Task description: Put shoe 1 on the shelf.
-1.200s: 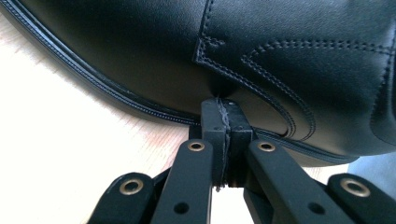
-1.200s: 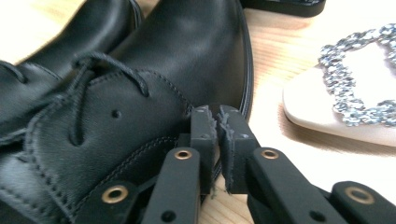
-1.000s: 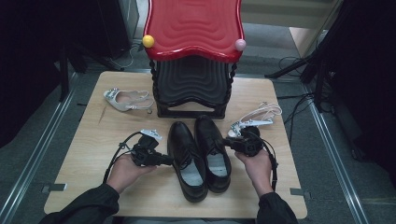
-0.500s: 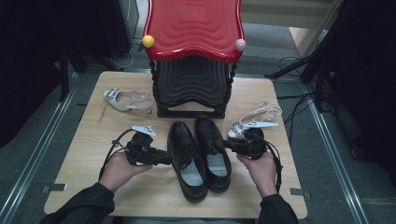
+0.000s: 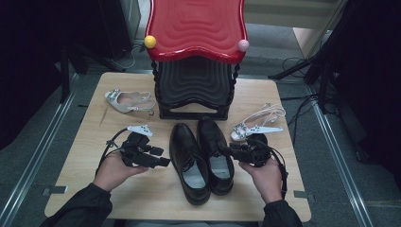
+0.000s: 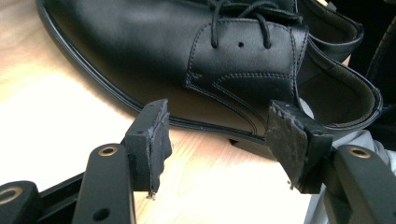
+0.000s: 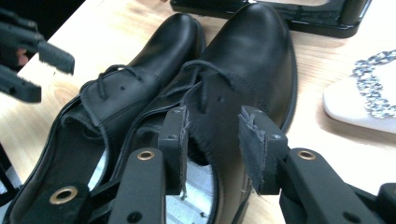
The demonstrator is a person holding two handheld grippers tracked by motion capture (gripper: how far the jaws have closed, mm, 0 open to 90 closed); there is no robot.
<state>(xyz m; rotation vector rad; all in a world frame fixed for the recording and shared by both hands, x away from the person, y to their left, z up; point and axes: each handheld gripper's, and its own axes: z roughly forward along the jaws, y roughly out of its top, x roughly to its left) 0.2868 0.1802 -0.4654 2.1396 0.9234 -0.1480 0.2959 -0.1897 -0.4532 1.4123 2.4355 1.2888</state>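
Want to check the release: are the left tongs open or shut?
Open. The left tongs have just been opening; their pads stand apart, off the left black shoe.

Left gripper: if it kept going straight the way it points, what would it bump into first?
Most likely the left black shoe: the left gripper, its fingers apart and empty, faces that shoe's side.

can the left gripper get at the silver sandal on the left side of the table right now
Probably yes. The left gripper is open with nothing between its fingers, and bare table lies between it and the silver sandal. It points at the black shoe, so it must turn away.
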